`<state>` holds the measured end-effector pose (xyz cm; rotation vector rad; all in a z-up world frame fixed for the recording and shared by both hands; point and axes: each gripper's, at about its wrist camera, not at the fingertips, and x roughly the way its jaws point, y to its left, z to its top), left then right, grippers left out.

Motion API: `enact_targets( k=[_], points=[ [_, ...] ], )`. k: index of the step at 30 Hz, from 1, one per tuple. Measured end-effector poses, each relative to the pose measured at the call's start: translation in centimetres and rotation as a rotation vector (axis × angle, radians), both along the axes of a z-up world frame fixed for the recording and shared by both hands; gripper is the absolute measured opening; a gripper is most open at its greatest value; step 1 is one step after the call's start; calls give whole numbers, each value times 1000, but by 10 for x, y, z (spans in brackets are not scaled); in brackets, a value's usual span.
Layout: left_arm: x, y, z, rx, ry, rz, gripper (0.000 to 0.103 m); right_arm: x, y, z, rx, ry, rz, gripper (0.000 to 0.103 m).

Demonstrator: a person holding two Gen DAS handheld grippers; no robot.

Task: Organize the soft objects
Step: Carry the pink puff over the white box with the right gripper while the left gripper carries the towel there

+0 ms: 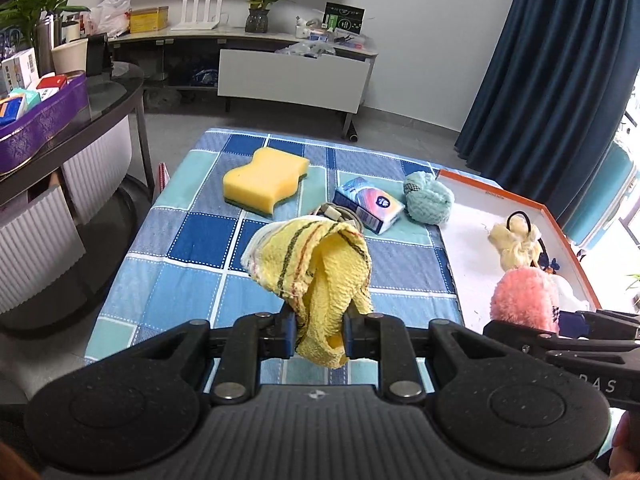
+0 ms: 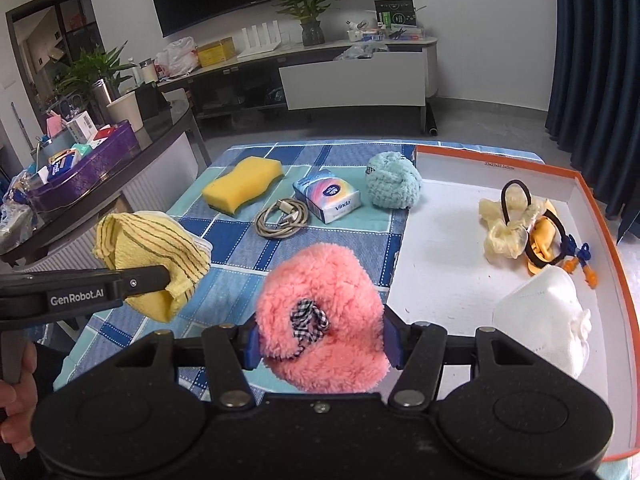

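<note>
Left gripper (image 1: 320,334): we have it clamped on the yellow striped cloth (image 1: 316,268), lifted clear of the checked tablecloth (image 1: 192,240) near its front edge.
Cloth risk: we pinch only a bunched fold; the loose part hangs free and could slip out or drag over the cable (image 2: 282,218).
Still on the tablecloth: sponge (image 2: 240,186) toward the far left corner, tissue pack (image 2: 328,200), teal fluffy piece (image 2: 394,184) just beside the tray's far left corner.
Right gripper (image 2: 320,344): our jaws squeeze the pink fluffy piece (image 2: 320,304), held over the tray's left edge.
Pink risk: the plush springs back and may roll off outside the rim.
Tray (image 2: 440,248): hair ties (image 2: 516,220) and a white mask (image 2: 548,316) crowd the right side, so our drops may land on them.
</note>
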<state>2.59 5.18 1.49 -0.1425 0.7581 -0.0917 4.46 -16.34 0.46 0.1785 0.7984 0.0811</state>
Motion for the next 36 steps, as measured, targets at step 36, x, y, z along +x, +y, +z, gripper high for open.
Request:
enact_targets(
  k=[36],
  points=[
    [-45, -30, 12, 13, -75, -73, 23, -60, -9, 15, -10, -76, -49, 68]
  ],
)
